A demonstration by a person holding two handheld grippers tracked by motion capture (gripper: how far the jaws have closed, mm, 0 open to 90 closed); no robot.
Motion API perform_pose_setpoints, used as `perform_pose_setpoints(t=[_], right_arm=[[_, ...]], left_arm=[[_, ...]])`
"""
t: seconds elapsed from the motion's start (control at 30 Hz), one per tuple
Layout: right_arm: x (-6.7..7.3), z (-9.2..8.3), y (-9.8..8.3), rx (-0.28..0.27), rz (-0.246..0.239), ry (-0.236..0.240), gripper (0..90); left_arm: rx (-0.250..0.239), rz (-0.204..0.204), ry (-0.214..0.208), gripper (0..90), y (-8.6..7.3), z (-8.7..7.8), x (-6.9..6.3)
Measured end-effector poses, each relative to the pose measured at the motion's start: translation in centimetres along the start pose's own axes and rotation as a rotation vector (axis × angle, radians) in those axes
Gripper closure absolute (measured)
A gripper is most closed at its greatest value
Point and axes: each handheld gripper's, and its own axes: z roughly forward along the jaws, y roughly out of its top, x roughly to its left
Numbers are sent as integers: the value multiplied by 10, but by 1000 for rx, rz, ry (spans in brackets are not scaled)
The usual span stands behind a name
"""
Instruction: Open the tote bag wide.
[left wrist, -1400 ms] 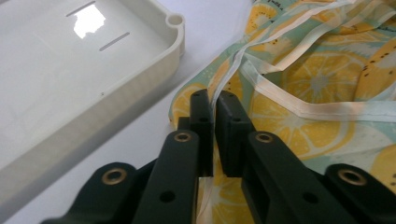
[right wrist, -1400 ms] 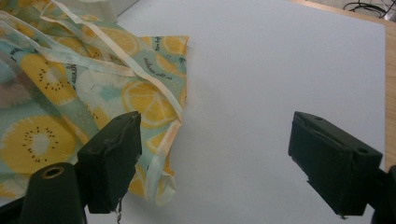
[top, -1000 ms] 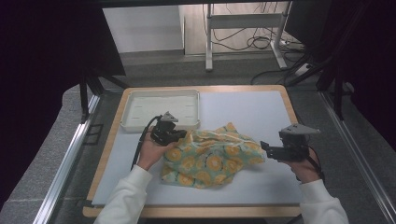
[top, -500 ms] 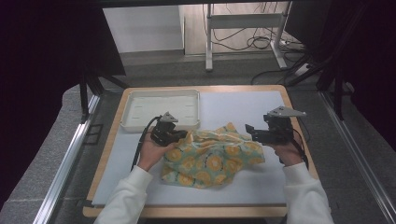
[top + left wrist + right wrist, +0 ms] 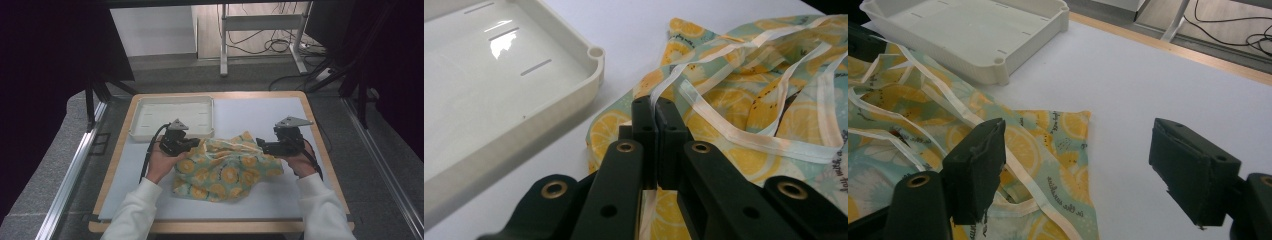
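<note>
Lemon-print cloth lies crumpled mid-worktop, just in front of the white tray. Left claw is clamped tight on the cloth's pale edge tape at the left side, in the same spot as 1 second back; the left gripper view shows the tape pinched between its 2 closed jaws. Right claw has travelled in from the worktop's right edge and now sits at the cloth's right corner, jaws spread wide, nothing held. In the right gripper view the corner lies between and just ahead of the jaws, not yet touched. Judgement: a second grip is being set up, likely so the cloth can be stretched flat or lifted by 2 points.
</note>
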Motion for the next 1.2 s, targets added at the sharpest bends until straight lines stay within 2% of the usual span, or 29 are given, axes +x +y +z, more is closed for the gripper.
perform_pose_setpoints(t=[0.23,0.6,1.2], right_arm=[[-1,6,0,18,-14,10,248],[1,13,0,42,-34,51,289],[11,49,-4,142,-81,123,335]], left_arm=[[2,-1,9,896,-1,0,1],[11,2,8,896,-1,2,0],[9,3,8,896,-1,2,-1]])
